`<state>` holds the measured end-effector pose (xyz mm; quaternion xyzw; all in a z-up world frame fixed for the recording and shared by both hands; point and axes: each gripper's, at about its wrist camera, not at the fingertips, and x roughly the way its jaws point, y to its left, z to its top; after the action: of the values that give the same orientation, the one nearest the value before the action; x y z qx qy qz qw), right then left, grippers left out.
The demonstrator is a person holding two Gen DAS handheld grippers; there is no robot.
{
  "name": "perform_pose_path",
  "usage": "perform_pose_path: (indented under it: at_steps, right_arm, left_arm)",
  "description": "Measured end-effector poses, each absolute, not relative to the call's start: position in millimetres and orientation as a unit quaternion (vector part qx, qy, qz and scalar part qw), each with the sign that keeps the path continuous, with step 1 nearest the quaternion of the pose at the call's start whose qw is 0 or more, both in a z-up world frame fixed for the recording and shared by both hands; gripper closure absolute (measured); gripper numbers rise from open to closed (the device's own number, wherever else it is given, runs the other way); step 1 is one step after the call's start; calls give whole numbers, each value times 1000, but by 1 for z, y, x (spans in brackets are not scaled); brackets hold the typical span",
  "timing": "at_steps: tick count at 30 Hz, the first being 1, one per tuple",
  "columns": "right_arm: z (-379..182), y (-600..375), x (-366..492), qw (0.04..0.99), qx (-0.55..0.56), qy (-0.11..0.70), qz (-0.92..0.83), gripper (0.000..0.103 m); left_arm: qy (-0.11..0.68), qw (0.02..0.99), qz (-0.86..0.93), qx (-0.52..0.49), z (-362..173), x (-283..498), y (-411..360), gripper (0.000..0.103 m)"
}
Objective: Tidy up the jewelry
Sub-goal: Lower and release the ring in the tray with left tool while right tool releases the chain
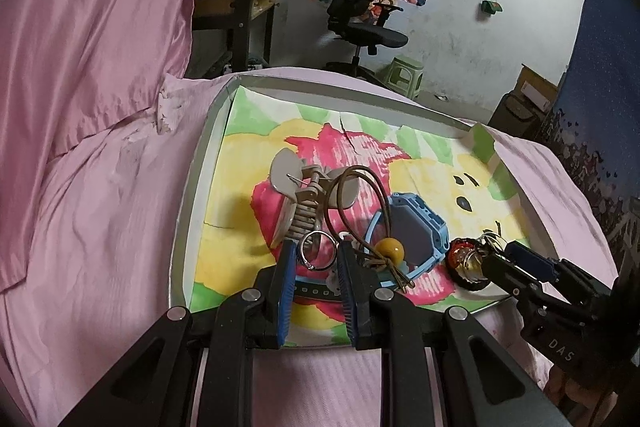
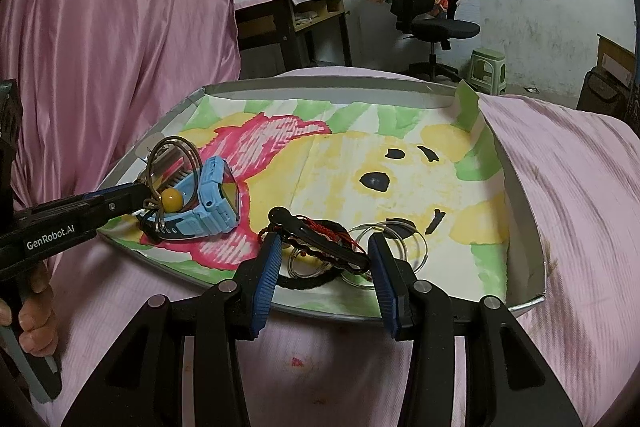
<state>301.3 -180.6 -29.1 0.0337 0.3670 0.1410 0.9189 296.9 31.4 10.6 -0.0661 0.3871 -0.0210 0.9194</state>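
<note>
A shallow tray (image 1: 188, 211) lined with a bright painted paper lies on the pink bed. In it lie a beige hair claw (image 1: 296, 203), a silver ring (image 1: 316, 255), a brown cord with a yellow bead (image 1: 390, 249) and a blue watch (image 1: 412, 231). My left gripper (image 1: 316, 259) is open, its fingers either side of the ring. In the right wrist view a black hair clip (image 2: 316, 237), a red and black bracelet (image 2: 332, 227) and clear wire rings (image 2: 392, 239) lie between the open fingers of my right gripper (image 2: 322, 247).
Pink bedding (image 1: 88, 187) surrounds the tray, with a pink pillow (image 1: 80, 27) at the left. Beyond the bed stand a desk (image 1: 232, 3), a black office chair (image 1: 356, 15) and a green stool (image 1: 404, 75). The tray's far rim (image 2: 332, 87) stands raised.
</note>
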Motion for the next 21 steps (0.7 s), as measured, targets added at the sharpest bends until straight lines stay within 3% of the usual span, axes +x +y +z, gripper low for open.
perform_pose_path:
  at_steps: [14,21]
  right_arm:
    - [-29,-180,302,919,36,367,140,63]
    - [-29,-184,298,924,47,355,134,52]
  left_arm:
    - [388,919,-29,-69,11,295,32,79]
    - [374,924,-25,-78,13,291,36,50]
